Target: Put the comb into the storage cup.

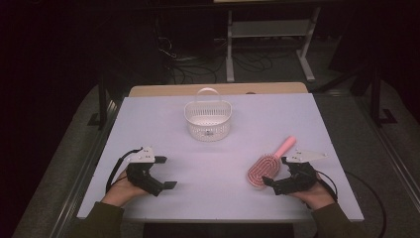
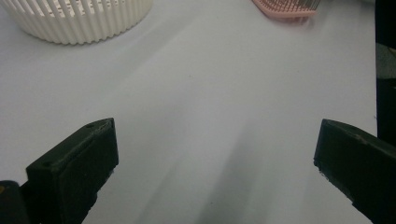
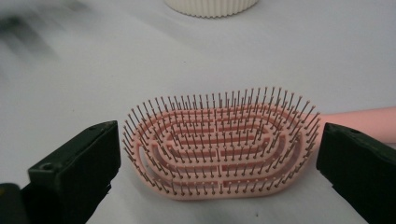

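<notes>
The right claw (image 3: 217,163) is held wide open, empty, around the pink hairbrush (image 3: 219,144) near the tabletop's (image 1: 218,163) right edge. The left claw (image 2: 212,163) is likewise open and empty. The brush head should probably be straddled evenly before closing.

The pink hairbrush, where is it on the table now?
In the high view the pink hairbrush lies bristles up on the right side of the table, just in front of the open right gripper, nearer than the white basket.

A lab-style recording room, as we read it

We see a plain white table (image 1: 148,124) lit in an otherwise dark room, a bare metal-framed stand (image 1: 270,29) behind it, loose cables (image 1: 198,62) trailing over the grey floor (image 1: 346,114), and black frame legs (image 1: 101,99) at both sides: nothing homely, all test setup.
</notes>
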`<state>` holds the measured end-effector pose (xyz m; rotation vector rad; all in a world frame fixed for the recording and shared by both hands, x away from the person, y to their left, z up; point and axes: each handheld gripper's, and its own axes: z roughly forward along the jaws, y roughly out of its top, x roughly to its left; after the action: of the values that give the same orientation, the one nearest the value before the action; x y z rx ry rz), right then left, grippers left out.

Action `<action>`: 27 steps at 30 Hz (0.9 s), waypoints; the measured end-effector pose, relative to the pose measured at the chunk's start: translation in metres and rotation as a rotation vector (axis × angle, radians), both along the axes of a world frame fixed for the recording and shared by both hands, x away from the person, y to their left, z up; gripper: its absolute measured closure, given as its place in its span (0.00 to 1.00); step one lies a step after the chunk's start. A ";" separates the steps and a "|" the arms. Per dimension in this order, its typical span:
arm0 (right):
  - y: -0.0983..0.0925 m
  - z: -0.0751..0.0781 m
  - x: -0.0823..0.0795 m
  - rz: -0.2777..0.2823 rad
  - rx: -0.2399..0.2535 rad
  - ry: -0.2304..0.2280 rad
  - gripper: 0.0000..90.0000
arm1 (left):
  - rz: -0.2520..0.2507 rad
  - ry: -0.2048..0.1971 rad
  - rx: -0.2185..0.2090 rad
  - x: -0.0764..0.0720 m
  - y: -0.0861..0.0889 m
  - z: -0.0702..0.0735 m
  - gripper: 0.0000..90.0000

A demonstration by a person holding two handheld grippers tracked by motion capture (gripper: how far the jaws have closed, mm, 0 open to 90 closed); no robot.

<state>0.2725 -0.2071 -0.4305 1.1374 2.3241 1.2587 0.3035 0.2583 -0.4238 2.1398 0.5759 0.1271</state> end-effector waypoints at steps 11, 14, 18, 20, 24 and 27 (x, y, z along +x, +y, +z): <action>-0.002 0.002 -0.001 -0.002 -0.005 0.000 0.00 | 0.003 -0.006 -0.017 -0.002 0.000 0.003 0.00; -0.002 0.003 0.000 -0.008 -0.005 0.002 0.00 | 0.006 -0.006 -0.017 -0.002 0.000 0.001 0.00; -0.001 0.004 0.003 -0.014 -0.003 0.007 0.00 | 0.016 -0.006 -0.029 -0.002 0.001 0.002 0.00; 0.001 0.005 0.005 -0.011 -0.008 0.009 0.00 | 0.014 -0.007 -0.030 -0.002 0.001 0.002 0.00; 0.001 0.007 0.007 -0.019 -0.014 0.013 0.00 | 0.006 -0.001 -0.031 -0.002 -0.001 0.002 0.00; 0.001 0.008 0.008 -0.022 -0.016 0.016 0.00 | 0.003 -0.004 -0.030 -0.002 -0.002 0.002 0.00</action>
<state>0.2807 -0.2062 -0.4223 1.1699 2.3223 1.2258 0.3014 0.2566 -0.4216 2.1097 0.5754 0.1238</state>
